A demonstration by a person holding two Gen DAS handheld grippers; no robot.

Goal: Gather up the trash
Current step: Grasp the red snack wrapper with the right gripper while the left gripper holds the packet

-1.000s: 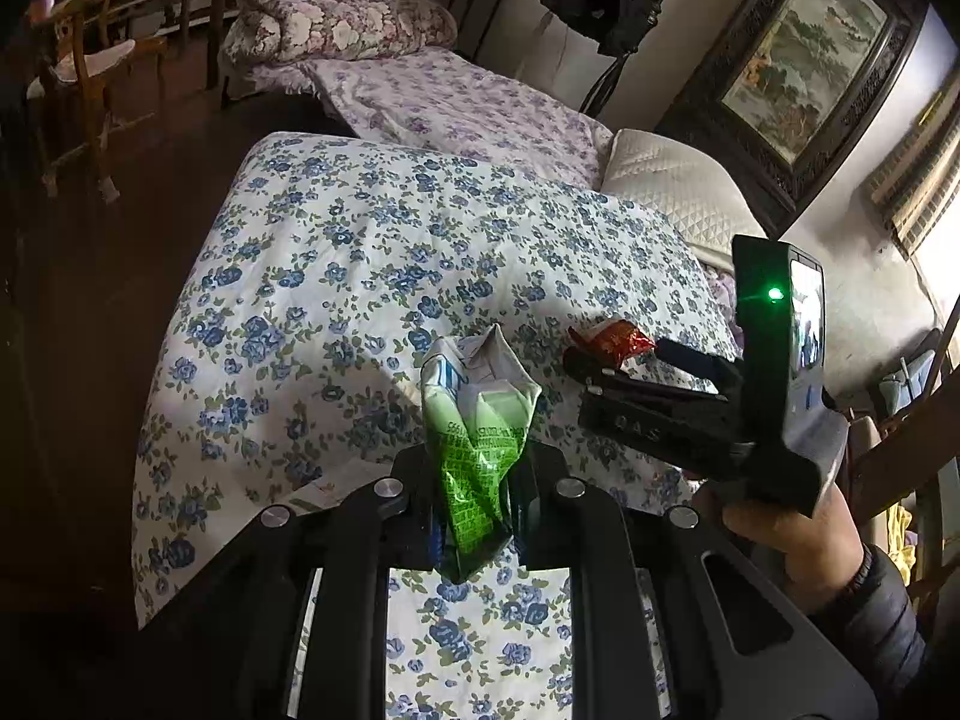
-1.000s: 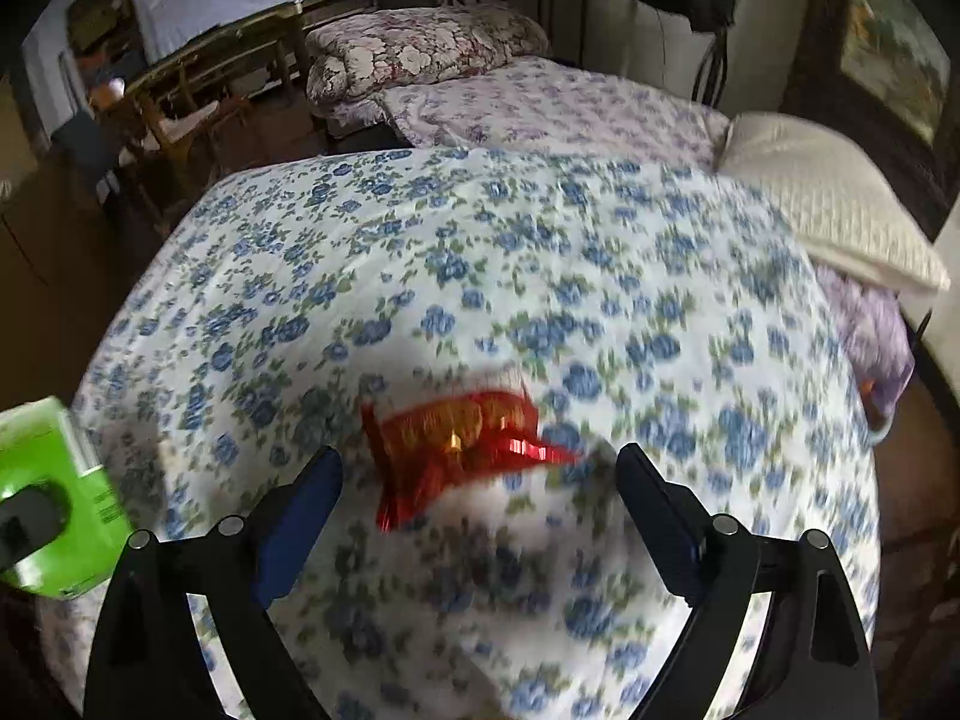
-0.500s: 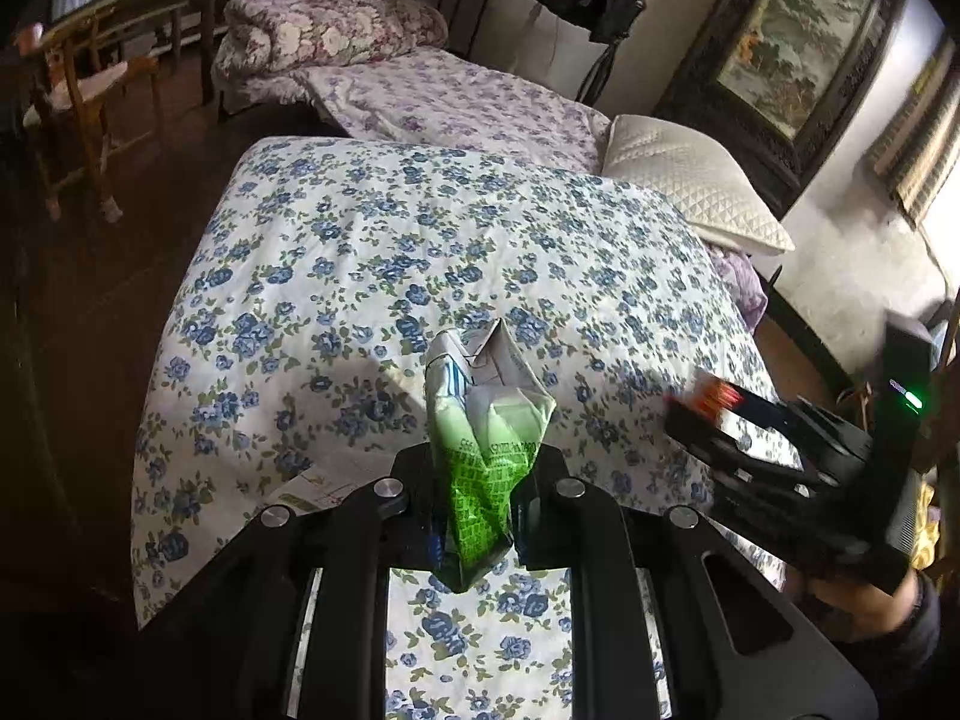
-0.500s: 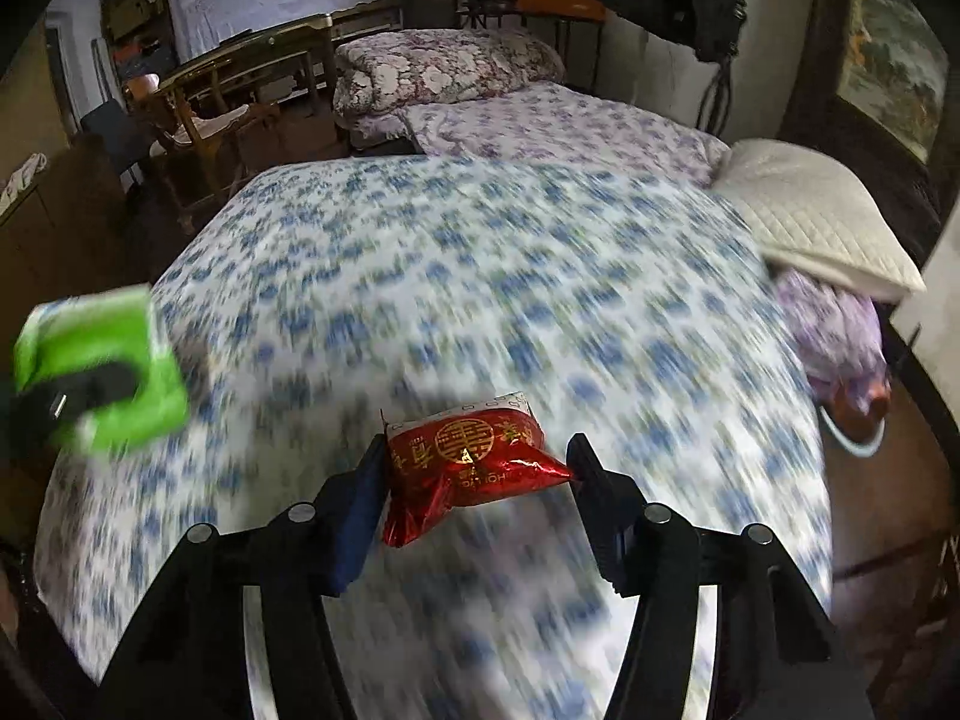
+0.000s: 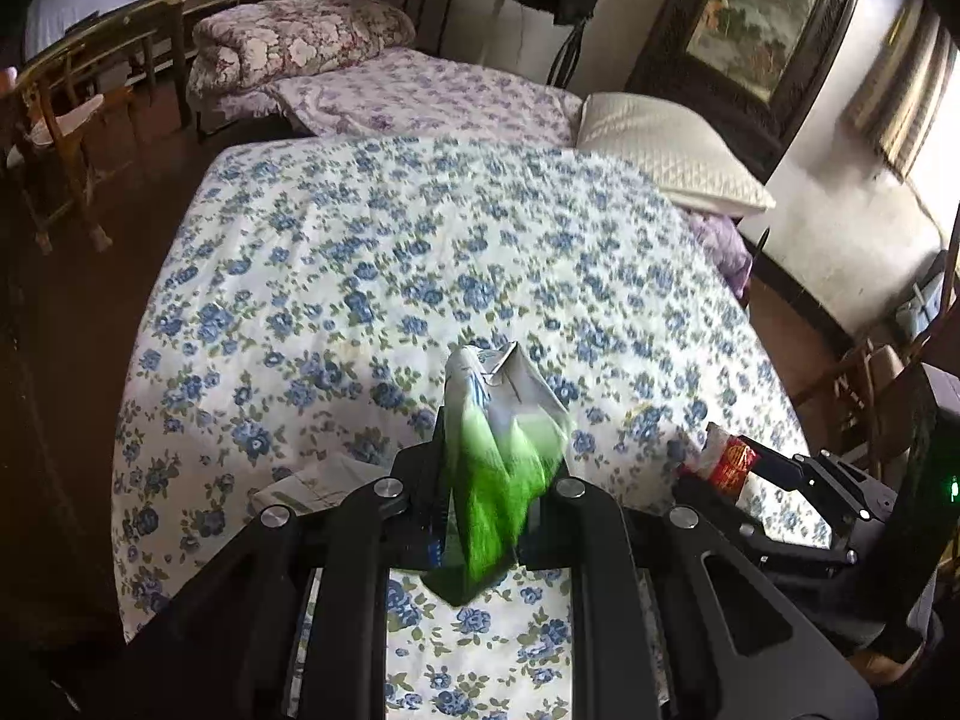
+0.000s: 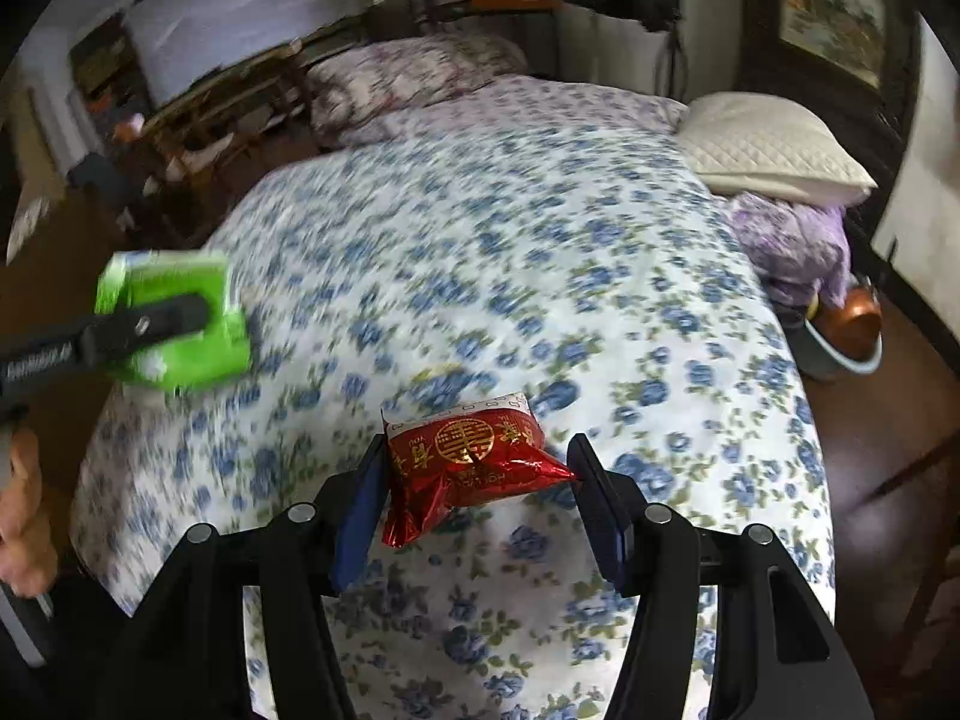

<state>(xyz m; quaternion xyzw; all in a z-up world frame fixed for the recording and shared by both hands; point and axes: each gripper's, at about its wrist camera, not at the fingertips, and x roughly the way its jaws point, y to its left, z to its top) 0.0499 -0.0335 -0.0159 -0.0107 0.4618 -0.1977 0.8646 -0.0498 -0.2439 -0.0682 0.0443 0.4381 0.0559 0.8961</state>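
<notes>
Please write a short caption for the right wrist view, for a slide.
Right tool shut on a red snack wrapper above the floral bedspread.

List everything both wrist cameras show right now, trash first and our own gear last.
green carton: 1, green and white, crushed, held in the left gripper above the bed
red wrapper: 1, red with gold print, held in the right gripper above the bed
paper scrap: 1, pale, lying on the bedspread by the left gripper
bedspread: 1, white with blue flowers, covering the near bed
pillow: 1, cream, quilted, at the head of the bed
folded quilt: 1, maroon floral, on the far bed
framed painting: 1, dark frame, on the wall
left gripper: 1, black, shut on the carton
right gripper: 1, black, blue pads, shut on the wrapper
</notes>
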